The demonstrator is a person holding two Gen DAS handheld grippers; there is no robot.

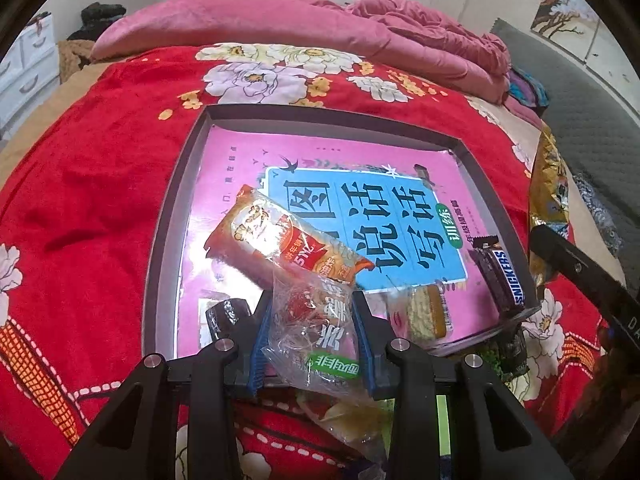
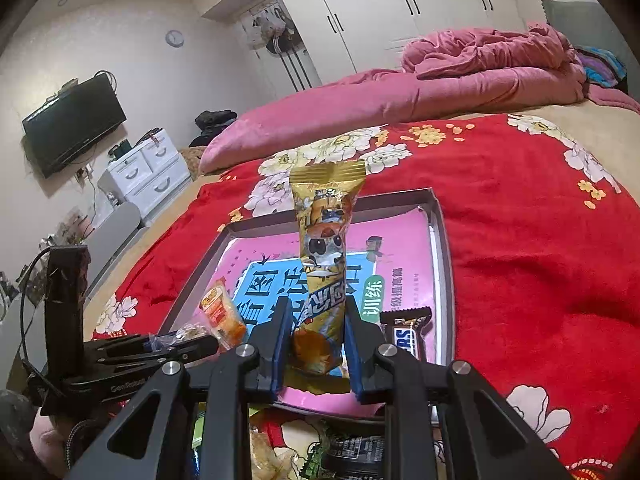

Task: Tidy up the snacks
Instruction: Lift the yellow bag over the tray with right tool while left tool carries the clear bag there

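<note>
tray (image 1: 168,216): on the bedspread (image 1: 80,184)
book (image 1: 240,160): inside the tray
chocolate bar (image 1: 505,276): in the tray, on the book
quilt (image 1: 248,20): behind the tray

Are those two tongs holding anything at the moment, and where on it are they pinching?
Yes, both. The left tongs pinch a clear snack packet across its middle. The right tongs clamp a tall gold snack packet near its lower end, so it stands upright.

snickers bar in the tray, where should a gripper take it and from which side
Grip the Snickers bar across its narrow width at mid-length, coming from above. It lies flat beside the tray's right wall, long axis along that wall, so the wall-side finger has little room. Both grippers already hold packets.
</note>
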